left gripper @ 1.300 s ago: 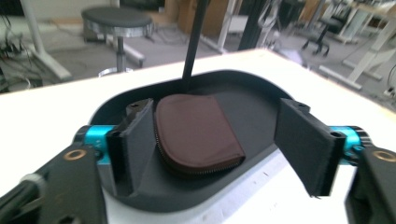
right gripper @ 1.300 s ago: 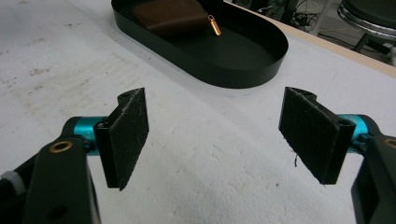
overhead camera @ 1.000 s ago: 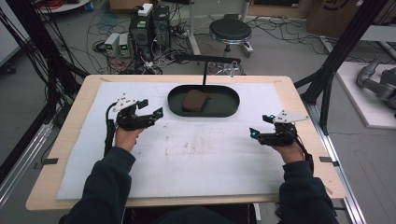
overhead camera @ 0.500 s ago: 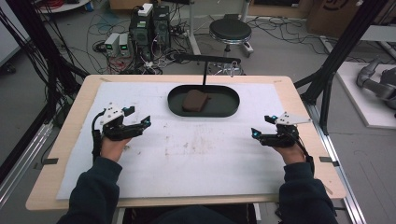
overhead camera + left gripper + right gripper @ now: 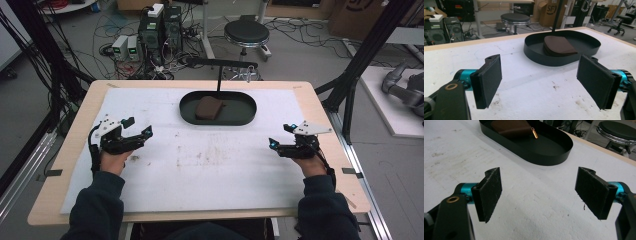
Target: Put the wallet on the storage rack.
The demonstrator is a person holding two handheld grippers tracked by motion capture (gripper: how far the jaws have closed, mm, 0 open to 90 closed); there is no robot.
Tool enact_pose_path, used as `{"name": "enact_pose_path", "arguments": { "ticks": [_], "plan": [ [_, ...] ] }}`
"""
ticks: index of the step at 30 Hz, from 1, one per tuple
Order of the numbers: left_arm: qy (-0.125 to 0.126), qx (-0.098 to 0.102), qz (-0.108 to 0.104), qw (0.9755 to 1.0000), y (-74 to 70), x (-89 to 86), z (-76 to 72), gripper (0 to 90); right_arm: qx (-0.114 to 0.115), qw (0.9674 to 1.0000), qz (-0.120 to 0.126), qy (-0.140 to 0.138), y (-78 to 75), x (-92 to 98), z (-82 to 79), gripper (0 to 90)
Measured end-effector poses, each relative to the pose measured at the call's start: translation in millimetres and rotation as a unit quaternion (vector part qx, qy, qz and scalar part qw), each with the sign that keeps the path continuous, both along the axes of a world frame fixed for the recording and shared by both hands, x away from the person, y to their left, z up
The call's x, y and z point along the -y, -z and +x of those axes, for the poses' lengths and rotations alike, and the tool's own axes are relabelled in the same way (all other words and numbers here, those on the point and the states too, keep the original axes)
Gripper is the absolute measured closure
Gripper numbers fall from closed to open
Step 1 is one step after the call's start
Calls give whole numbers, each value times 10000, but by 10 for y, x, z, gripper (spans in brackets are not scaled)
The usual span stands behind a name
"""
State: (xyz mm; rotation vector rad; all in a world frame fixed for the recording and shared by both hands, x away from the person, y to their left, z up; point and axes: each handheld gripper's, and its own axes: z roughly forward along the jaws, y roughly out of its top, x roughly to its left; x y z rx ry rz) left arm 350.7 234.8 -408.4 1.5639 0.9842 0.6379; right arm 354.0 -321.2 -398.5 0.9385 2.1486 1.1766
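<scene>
Both jaws spread wide, nothing between: left gripper, right gripper. Brown pouch untouched in tray, well beyond jaws. Likely nothing started.

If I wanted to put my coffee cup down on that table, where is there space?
Plenty. The white sheet is bare between the left gripper and right gripper, in front of the black oval tray. It is also bare either side of that tray. The tray itself holds a brown pouch.
</scene>
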Motion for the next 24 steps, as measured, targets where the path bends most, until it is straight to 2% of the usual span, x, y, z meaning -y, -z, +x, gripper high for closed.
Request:
{"name": "enact_pose_path", "arguments": {
  "ticks": [8,17,24],
  "plan": [
    [6,-111,35,9999,46,-6,38,203,-44,10000,-16,18,20,8,12,220],
    [2,-113,78,9999,54,-10,34,203,-87,10000,-13,39,28,18,16,220],
    [12,-83,2,10000,55,3,35,210,-145,9999,-29,49,49,21,44,220]
  ]
}}
